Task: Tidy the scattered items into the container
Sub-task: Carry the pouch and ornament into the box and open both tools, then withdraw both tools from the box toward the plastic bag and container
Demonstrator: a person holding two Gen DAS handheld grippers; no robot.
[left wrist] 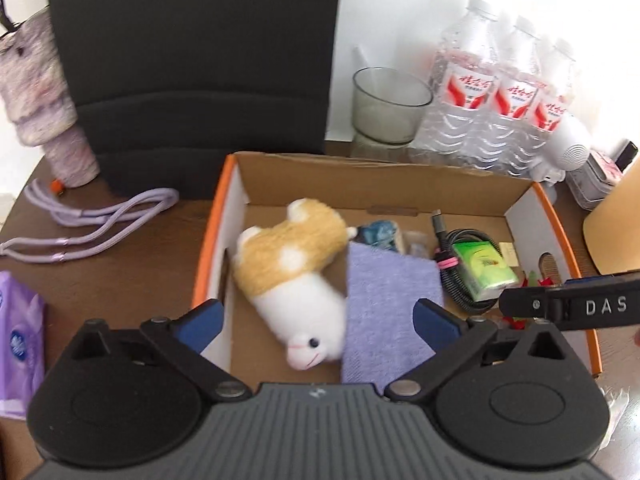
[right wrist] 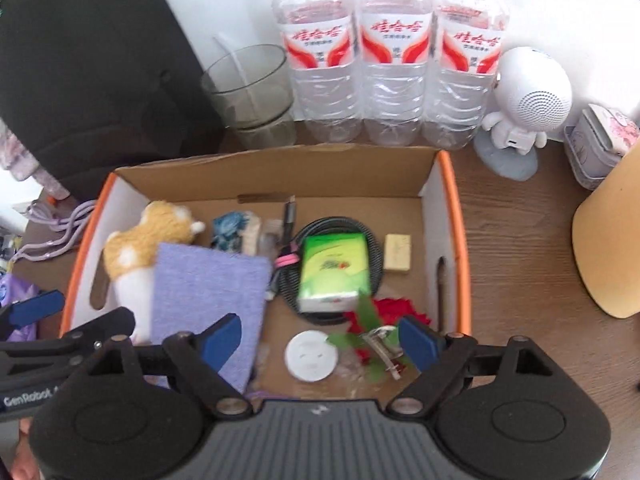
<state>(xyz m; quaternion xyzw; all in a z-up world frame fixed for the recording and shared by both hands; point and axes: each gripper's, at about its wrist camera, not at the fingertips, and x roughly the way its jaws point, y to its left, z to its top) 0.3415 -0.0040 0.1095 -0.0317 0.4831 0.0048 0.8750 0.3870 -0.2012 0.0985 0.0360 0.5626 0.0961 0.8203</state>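
Your table [right wrist: 516,216] carries the cardboard box [right wrist: 280,168], the container for this job, and it already holds most of the clutter: the purple cloth [right wrist: 208,296] lies against the plush hamster [left wrist: 288,264] at the left end, the green tissue pack [right wrist: 332,272] sits on the coiled black cable [right wrist: 372,248] in the middle, and the small things, a white disc [right wrist: 310,356], a beige block [right wrist: 397,252] and a red artificial flower [right wrist: 394,306], lie toward the right end. Both your tools hang over the box, pointing steeply down into it. On the left gripper [left wrist: 316,320] the jaws stand fully apart with nothing pressed between the blue pads, the hamster and cloth lying loose below them. On the right gripper [right wrist: 320,340] the jaws are also wide, empty, above the disc and flower. I read this as the end of a drop-off step, both tools emptied into the box. What remains outside, as far as you can see, is the lilac cord [left wrist: 92,220] and the purple tissue packet [left wrist: 20,344] on the table left of the box. Your next move calls for lifting the left tool clear of the near box wall, swinging it left, and closing on one of those; the cord is limp, so take it at a bunched loop.
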